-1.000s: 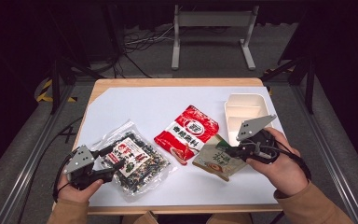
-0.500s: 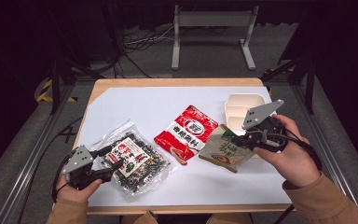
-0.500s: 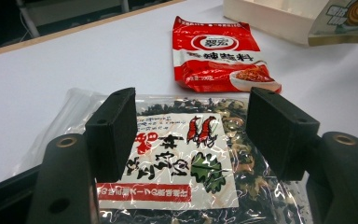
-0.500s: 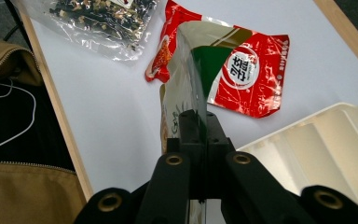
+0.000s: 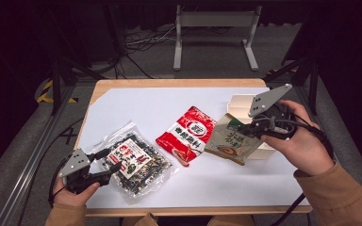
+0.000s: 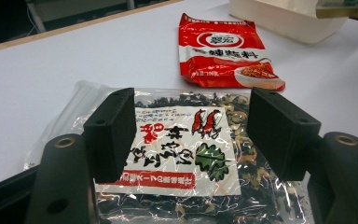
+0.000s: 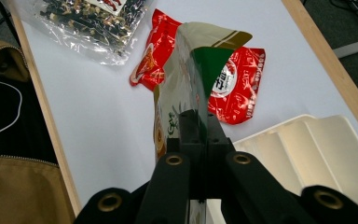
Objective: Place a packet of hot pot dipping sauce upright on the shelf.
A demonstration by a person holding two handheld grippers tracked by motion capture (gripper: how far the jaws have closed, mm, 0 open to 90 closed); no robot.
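Our right claw (image 5: pixel 246 130) pinches the green packet (image 5: pixel 230 143) by its edge, lifted at the right of the frame beside the white tray (image 5: pixel 239 103). Our left claw (image 5: pixel 109 162) is wide open over the clear seaweed bag (image 5: pixel 136 163), lower left. We think the floppy packet could slip out, because we grip so little.

Seaweed bag (image 5: pixel 134 162) near the bench's (image 5: pixel 136 108) front left, sauce packet (image 5: pixel 188 134) mid-bench, tray (image 5: pixel 245 106) at the right edge, snail pouch (image 5: pixel 228 143) between packet and tray.
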